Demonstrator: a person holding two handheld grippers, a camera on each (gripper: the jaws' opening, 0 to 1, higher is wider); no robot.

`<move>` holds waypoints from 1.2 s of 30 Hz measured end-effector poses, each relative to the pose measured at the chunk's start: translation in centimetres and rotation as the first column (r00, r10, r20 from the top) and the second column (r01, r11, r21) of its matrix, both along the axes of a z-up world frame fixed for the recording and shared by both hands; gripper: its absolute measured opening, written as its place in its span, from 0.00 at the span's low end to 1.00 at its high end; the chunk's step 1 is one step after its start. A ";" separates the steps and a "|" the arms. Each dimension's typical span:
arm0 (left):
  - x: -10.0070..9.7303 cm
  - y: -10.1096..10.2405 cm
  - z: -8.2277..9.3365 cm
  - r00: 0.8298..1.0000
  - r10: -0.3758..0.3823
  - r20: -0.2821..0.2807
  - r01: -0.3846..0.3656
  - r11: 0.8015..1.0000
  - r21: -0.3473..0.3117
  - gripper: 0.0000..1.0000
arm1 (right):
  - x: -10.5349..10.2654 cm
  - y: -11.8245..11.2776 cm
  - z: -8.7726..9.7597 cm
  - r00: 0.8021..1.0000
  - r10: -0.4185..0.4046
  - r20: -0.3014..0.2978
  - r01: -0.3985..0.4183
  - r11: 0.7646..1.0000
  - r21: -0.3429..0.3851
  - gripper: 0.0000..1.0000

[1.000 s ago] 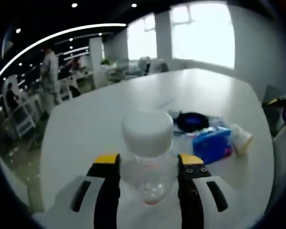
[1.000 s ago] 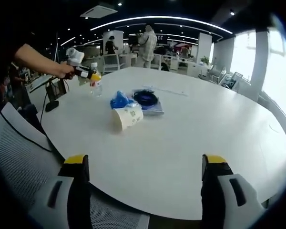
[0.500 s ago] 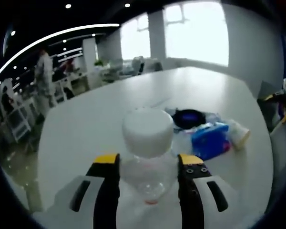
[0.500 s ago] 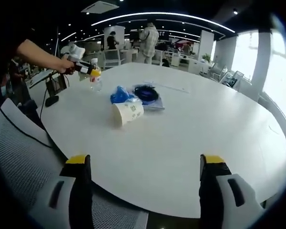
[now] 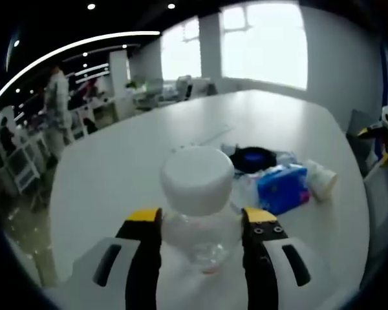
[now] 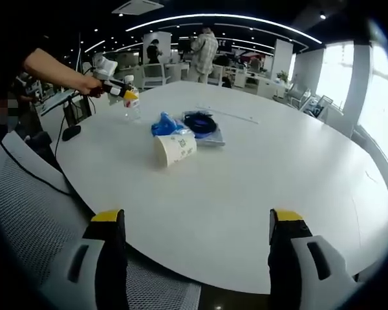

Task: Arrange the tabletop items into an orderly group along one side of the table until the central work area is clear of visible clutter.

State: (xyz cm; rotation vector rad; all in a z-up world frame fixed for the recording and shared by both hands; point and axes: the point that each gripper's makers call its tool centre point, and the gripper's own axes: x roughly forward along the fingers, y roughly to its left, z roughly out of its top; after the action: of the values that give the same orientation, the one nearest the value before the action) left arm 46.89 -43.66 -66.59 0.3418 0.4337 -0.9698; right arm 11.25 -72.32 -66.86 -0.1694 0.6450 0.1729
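Bottle (image 5: pixel 197 210) sits pinched between the left gripper (image 5: pixel 200 226) fingers, clear of the bench (image 6: pixel 258 174), for regrouping; right gripper (image 6: pixel 197 223) fingers spread, empty.

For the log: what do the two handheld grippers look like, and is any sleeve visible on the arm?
Both the left gripper and right gripper have two black jaws capped with yellow tips, mounted on light grey housings with dark slots. The left gripper's right-hand jaw shows two small screw holes. In the right gripper view, the person's forearm is bare, with no sleeve on it.
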 end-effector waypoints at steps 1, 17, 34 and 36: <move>0.2 0.2 0.1 1.000 0.018 0.006 -0.018 1.000 -0.003 0.51 | 0.0 0.0 -0.1 1.000 0.002 -0.005 -0.003 1.000 -0.005 0.91; -2.0 2.0 2.3 0.996 0.085 -0.014 -0.085 0.995 -0.052 0.65 | 0.0 0.3 0.1 1.000 0.011 0.013 -0.012 1.000 0.021 0.93; -6.6 3.4 5.5 0.981 0.166 0.100 -0.163 0.986 -0.038 0.75 | 0.1 0.3 0.8 0.999 0.007 0.046 -0.008 0.999 0.035 0.95; -7.4 4.0 4.4 0.980 0.194 0.050 -0.195 0.981 0.009 0.76 | 0.1 0.4 0.8 0.999 0.013 0.045 -0.015 0.999 0.038 0.95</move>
State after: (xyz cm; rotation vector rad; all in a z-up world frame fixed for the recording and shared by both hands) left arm 39.50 -39.66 -62.24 0.3285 0.4216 -0.7664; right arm 11.34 -71.95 -66.05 -0.1409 0.5957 0.1942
